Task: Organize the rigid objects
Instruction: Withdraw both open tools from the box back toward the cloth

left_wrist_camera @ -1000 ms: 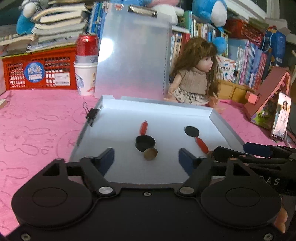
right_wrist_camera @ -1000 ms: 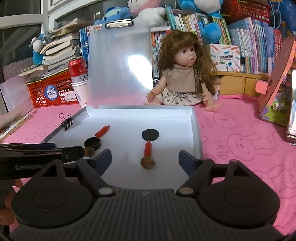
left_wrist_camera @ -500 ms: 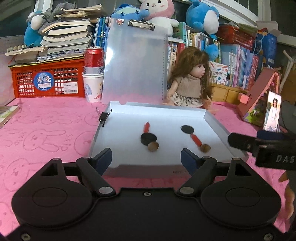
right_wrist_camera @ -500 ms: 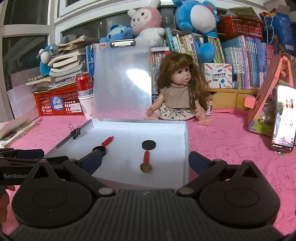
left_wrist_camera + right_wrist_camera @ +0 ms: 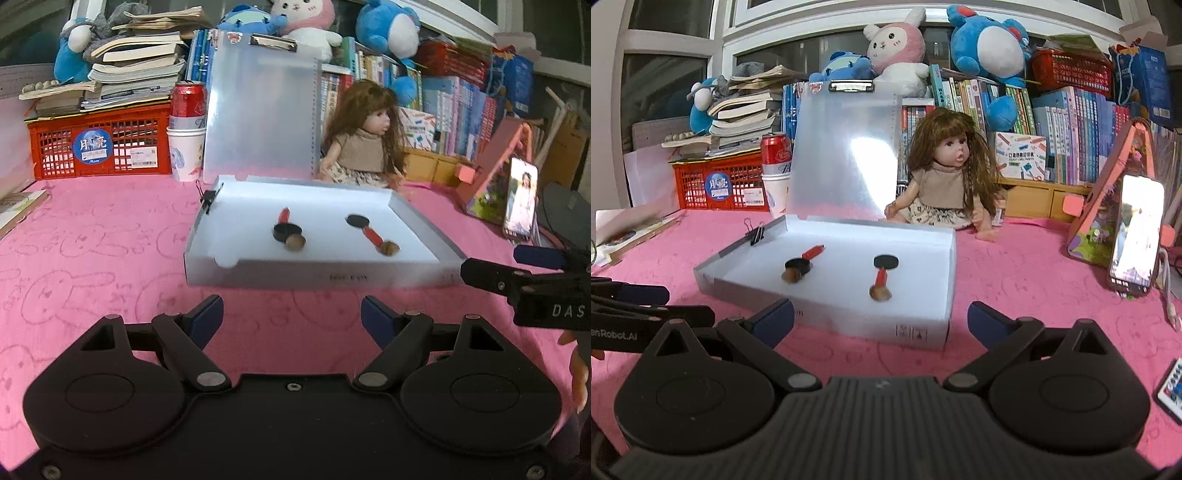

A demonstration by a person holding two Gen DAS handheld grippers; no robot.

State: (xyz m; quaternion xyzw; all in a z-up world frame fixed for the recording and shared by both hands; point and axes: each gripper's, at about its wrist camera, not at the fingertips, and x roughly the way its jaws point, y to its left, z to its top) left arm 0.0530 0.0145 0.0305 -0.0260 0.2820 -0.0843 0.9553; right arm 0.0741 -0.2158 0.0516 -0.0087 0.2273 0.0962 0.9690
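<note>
A shallow white box (image 5: 369, 275) (image 5: 912, 325) lies on the pink cloth with its clear lid standing upright behind it. Inside lie two small toy pieces with red handles and black round heads: the left one (image 5: 286, 229) (image 5: 803, 260) and the right one (image 5: 369, 232) (image 5: 882, 275), each with a brown knob at its near end. My left gripper (image 5: 291, 317) stands open and empty over the cloth, short of the box's front wall. My right gripper (image 5: 881, 317) stands wide open and empty in front of the box; it also shows at the right edge of the left wrist view (image 5: 517, 273).
A doll (image 5: 947, 177) sits behind the box. A red basket (image 5: 99, 144), a red can on paper cups (image 5: 188, 122), books and plush toys line the back. A phone (image 5: 1134, 232) leans on a pink stand at the right. A binder clip (image 5: 755, 232) grips the box's left wall.
Both grippers have drawn back from over the box to the cloth in front of it. The right gripper's jaws have spread wider. The two toy pieces lie where they were.
</note>
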